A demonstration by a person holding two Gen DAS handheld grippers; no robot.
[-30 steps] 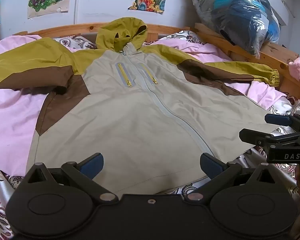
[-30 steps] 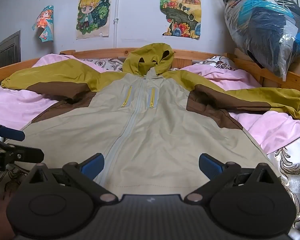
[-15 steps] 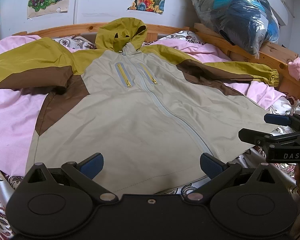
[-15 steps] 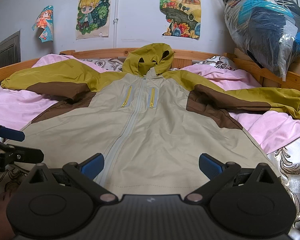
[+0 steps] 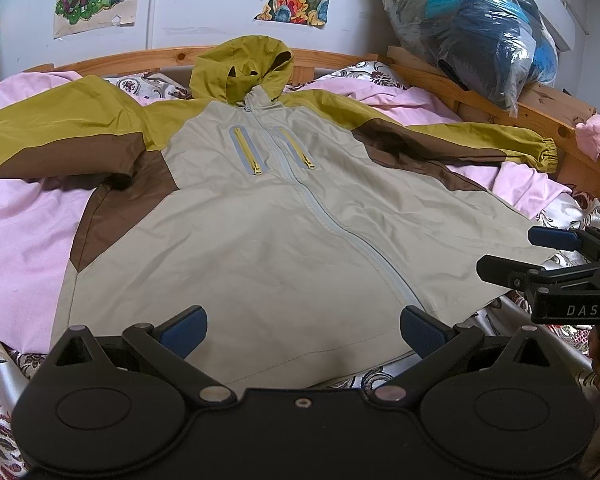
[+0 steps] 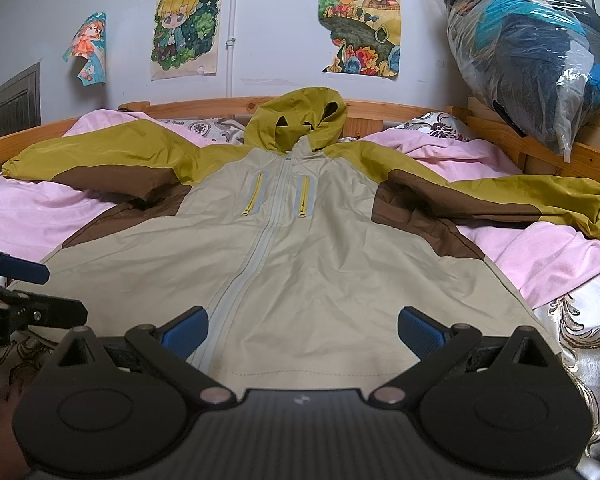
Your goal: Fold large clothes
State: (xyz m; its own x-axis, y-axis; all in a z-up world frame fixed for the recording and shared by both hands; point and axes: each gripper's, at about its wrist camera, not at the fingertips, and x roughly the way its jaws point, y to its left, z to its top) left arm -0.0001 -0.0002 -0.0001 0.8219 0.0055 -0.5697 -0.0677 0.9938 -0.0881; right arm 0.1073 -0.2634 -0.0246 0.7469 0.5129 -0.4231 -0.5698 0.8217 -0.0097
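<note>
A beige, olive and brown hooded jacket (image 5: 284,240) is lying front-up with sleeves spread on a pink-sheeted wooden bed (image 5: 16,240). The left gripper (image 5: 303,330) and right gripper (image 6: 302,330) are hovering side by side over its hem, each with fingers apart and empty. A plastic-wrapped bundle (image 6: 540,64) is resting on the bed frame.

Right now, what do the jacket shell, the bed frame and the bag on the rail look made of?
Hooded jacket: thin woven synthetic, probably nylon or polyester, matte with slight sheen; sharp fine creases, elastic cuffs.
Bed frame: light wood, likely varnished pine; knots and grain show.
Storage bag: clear glossy plastic film; glare streaks, and dark and blue textiles show through it.
</note>
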